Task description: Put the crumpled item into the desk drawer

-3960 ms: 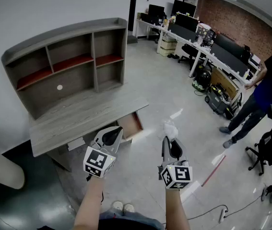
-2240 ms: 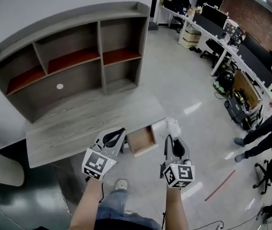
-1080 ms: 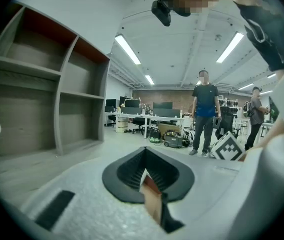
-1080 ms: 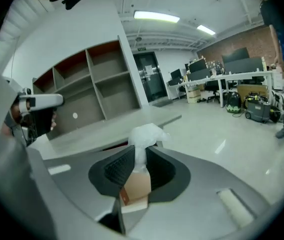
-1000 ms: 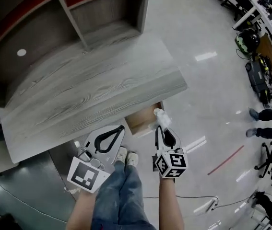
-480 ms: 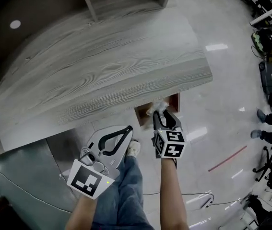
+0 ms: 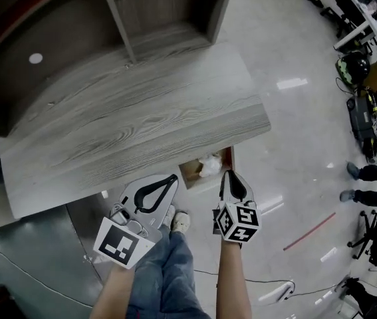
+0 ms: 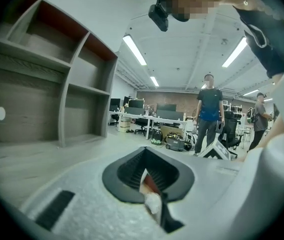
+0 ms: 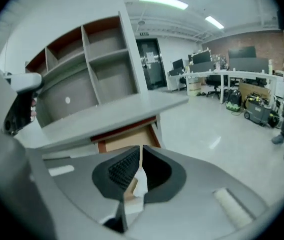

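1. Crumpled item (image 7: 209,165): one white crumpled piece. It lies inside the open desk drawer (image 7: 191,173), toward the drawer's right half. In the head view it is clear of both grippers.

2. Desk drawer: one, pulled out from under the front edge of the desk top (image 7: 135,128). It has a light wood interior and reddish side edges. The crumpled item is the only content that can be made out. In the right gripper view the drawer (image 9: 129,138) shows just below the desk edge, directly ahead of the jaws.

3. Right gripper (image 7: 230,175): held just beside the drawer's right front corner, pointing at it, with the marker cube toward the person. In its own view the right gripper (image 9: 140,151) has its jaw tips together. A sliver of white and tan shows through the narrow slit behind the tips. Nothing is gripped.

4. Left gripper (image 7: 172,177): held left of the drawer, below the desk edge, angled up and to the right. In its own view the left gripper (image 8: 144,158) has its jaw tips together, gripping nothing.

5. Hutch (image 7: 128,18): one, standing at the back of the desk top, with open compartments and a small white disc (image 7: 36,58) on its back panel.

6. Floor: one shoe (image 7: 180,222) shows below the left gripper.
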`<control>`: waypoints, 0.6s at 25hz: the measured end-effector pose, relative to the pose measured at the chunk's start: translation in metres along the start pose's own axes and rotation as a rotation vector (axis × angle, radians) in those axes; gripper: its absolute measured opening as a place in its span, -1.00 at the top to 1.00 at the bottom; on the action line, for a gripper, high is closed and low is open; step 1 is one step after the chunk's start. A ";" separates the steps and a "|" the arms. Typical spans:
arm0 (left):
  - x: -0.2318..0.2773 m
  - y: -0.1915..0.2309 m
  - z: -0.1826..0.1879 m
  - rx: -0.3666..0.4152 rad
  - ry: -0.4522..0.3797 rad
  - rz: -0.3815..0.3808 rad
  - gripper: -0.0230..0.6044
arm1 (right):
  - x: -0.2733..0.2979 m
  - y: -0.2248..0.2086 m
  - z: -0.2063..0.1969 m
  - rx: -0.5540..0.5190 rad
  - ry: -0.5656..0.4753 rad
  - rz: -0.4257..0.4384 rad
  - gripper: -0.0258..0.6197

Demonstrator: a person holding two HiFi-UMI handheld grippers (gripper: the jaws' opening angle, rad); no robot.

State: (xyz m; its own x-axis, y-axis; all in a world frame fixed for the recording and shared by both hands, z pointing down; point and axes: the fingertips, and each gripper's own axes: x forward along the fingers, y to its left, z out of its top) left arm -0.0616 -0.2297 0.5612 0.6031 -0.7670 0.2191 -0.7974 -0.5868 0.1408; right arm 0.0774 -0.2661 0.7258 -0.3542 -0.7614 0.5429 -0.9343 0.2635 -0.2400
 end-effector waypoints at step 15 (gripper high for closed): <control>0.021 -0.029 0.203 0.251 -0.184 -0.042 0.96 | -0.173 -0.002 0.286 -0.080 -0.591 -0.035 0.89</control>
State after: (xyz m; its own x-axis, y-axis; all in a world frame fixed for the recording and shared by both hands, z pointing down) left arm -0.0222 -0.2813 0.3660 0.6475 -0.7612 0.0367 -0.7553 -0.6474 -0.1022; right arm 0.1517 -0.3045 0.4021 -0.2621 -0.9650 0.0037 -0.9534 0.2583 -0.1558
